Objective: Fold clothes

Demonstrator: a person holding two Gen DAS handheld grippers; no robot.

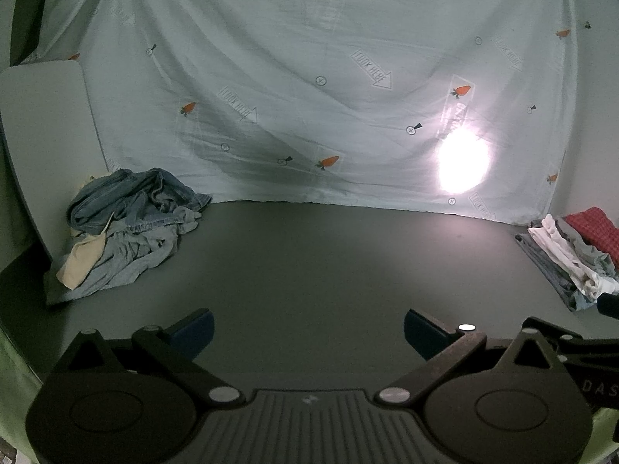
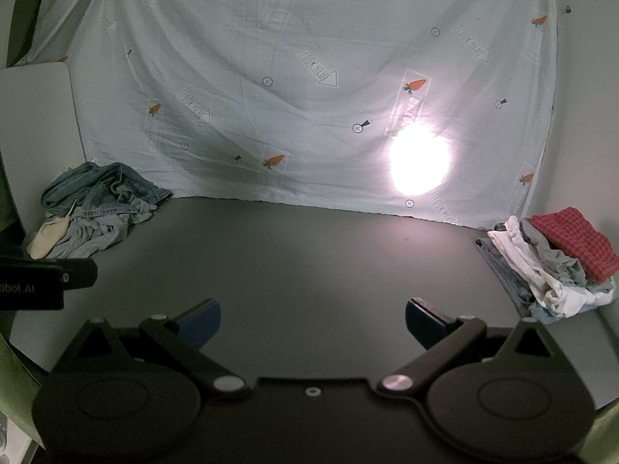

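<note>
A crumpled heap of denim and pale blue clothes point(image 1: 127, 228) with a cream piece lies at the table's far left, seen too in the right wrist view as the heap point(image 2: 100, 205). A stack of folded clothes point(image 1: 576, 255) topped by a red checked piece sits at the far right, and the same stack point(image 2: 557, 266) shows in the right wrist view. My left gripper point(image 1: 307, 332) hovers open over the bare dark table point(image 1: 309, 263), holding nothing. My right gripper point(image 2: 311, 323) is also open and empty, beside the left one.
A pale carrot-print sheet point(image 1: 309, 77) hangs behind the table, with a bright lamp glare point(image 1: 462, 162) shining through. A grey board point(image 1: 42, 123) leans at the left. The body of the left gripper point(image 2: 38, 282) shows at the right wrist view's left edge.
</note>
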